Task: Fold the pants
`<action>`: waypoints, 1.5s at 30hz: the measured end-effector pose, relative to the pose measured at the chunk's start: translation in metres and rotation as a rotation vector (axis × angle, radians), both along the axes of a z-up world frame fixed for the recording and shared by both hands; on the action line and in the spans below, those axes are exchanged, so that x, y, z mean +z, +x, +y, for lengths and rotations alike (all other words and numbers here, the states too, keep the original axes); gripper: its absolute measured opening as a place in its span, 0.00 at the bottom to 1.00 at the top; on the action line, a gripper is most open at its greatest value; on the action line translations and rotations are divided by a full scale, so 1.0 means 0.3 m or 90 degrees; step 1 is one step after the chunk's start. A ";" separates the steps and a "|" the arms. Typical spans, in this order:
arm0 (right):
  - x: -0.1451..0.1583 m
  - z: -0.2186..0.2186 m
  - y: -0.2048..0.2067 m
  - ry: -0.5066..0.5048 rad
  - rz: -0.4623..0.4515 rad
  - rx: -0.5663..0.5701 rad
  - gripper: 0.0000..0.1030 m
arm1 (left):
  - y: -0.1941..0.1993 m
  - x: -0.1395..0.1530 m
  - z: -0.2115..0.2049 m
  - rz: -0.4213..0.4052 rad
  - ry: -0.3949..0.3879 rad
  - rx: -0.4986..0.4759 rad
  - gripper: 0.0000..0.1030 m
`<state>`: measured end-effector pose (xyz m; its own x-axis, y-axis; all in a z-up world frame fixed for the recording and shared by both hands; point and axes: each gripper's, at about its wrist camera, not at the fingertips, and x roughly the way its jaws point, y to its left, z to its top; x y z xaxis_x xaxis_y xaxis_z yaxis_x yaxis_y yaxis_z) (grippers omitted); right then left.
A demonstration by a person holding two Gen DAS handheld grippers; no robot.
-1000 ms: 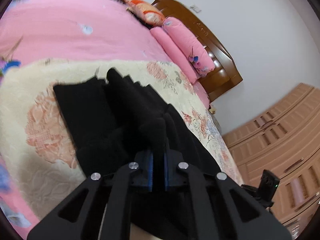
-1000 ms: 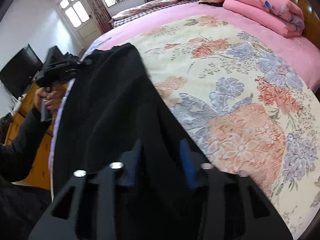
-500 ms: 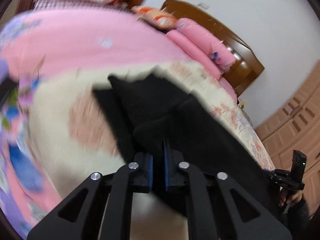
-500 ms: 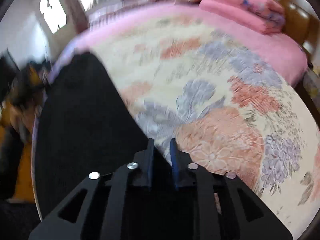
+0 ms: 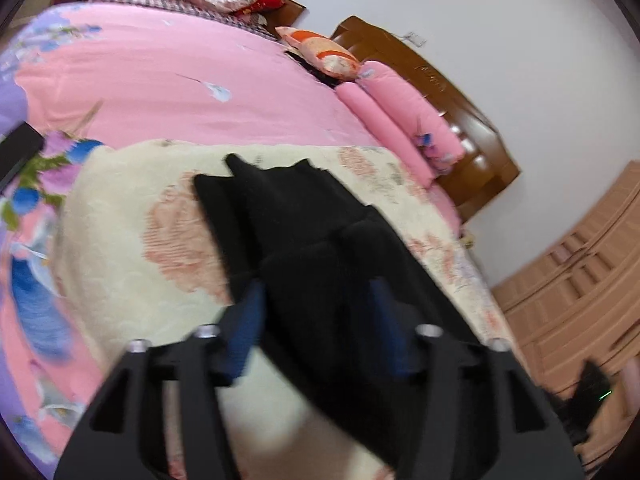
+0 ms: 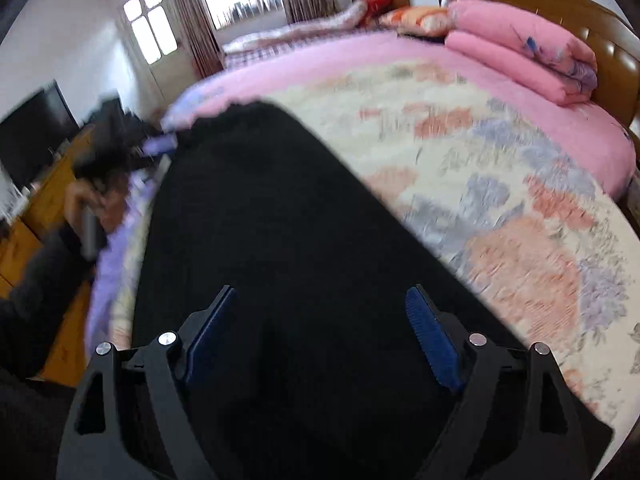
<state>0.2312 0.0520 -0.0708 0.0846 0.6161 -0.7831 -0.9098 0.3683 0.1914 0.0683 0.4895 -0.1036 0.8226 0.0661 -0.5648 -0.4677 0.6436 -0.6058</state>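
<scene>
Black pants (image 5: pixel 304 232) lie bunched and partly folded on the cream floral blanket (image 5: pixel 132 248) of the bed. My left gripper (image 5: pixel 316 300) is open just above their near end, blue pads spread to either side of the cloth. In the right wrist view the pants (image 6: pixel 256 208) stretch away as a long dark strip across the blanket (image 6: pixel 500 208). There my right gripper (image 6: pixel 324 312) is open over the cloth, nothing pinched between its blue pads (image 6: pixel 430 332).
A pink bedsheet (image 5: pixel 160 76), rolled pink quilts (image 6: pixel 520 56) and a wooden headboard (image 5: pixel 460 120) lie beyond. A wardrobe (image 5: pixel 580 264) stands right. In the right wrist view a hand (image 6: pixel 92 204) grips the other tool at the left, beside a wooden dresser (image 6: pixel 44 200) and a television (image 6: pixel 32 132).
Both grippers, shut on the pants half a second ago, have opened and let the cloth drop. The pants now rest on the blanket.
</scene>
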 end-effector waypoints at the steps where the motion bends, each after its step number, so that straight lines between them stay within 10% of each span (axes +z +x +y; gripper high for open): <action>1: -0.030 0.016 -0.007 -0.020 -0.004 -0.004 0.82 | 0.007 0.004 0.016 -0.007 -0.013 -0.006 0.65; 5: -0.043 0.021 -0.038 -0.021 -0.046 -0.003 0.83 | 0.041 -0.001 0.101 -0.029 -0.059 0.015 0.61; 7: -0.047 0.016 -0.040 -0.020 -0.046 -0.005 0.83 | 0.052 -0.033 0.147 -0.042 -0.105 0.021 0.20; 8: -0.047 0.011 -0.039 -0.019 -0.045 -0.005 0.82 | 0.048 -0.044 0.159 -0.039 -0.115 0.029 0.16; 12: -0.045 0.003 -0.033 -0.014 -0.038 -0.010 0.82 | -0.001 0.036 0.093 -0.025 -0.006 0.060 0.14; 17: -0.050 0.016 -0.037 -0.022 -0.045 -0.004 0.85 | 0.015 -0.063 0.141 0.066 -0.015 0.087 0.09; 19: -0.044 0.020 -0.043 -0.031 -0.049 -0.015 0.85 | -0.001 -0.040 0.136 0.052 -0.015 0.094 0.14; 22: -0.014 0.029 -0.066 -0.025 -0.029 -0.032 0.85 | -0.042 0.057 0.089 0.086 0.083 0.182 0.79; 24: 0.017 0.043 -0.106 -0.020 -0.041 -0.028 0.85 | -0.079 0.154 0.004 0.050 0.168 0.221 0.89; 26: 0.040 0.060 -0.147 -0.025 -0.067 -0.021 0.85 | -0.041 0.241 -0.125 0.040 0.252 0.136 0.98; 33: 0.055 0.047 -0.213 -0.050 -0.110 -0.026 0.87 | 0.373 0.176 -0.395 0.211 0.418 -0.172 0.98; 42: -0.026 -0.337 -0.037 -0.092 -0.033 -0.268 0.89 | 0.624 -0.002 -0.191 0.317 0.229 -0.191 0.99; 45: 0.006 -0.467 0.006 -0.024 0.020 -0.327 0.90 | 0.598 0.089 -0.272 0.305 0.284 -0.134 0.98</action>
<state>0.2329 -0.0879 -0.0690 0.3455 0.4723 -0.8109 -0.6036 0.7735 0.1933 0.2477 0.4078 -0.0768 0.5101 0.2430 -0.8250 -0.4552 0.8902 -0.0193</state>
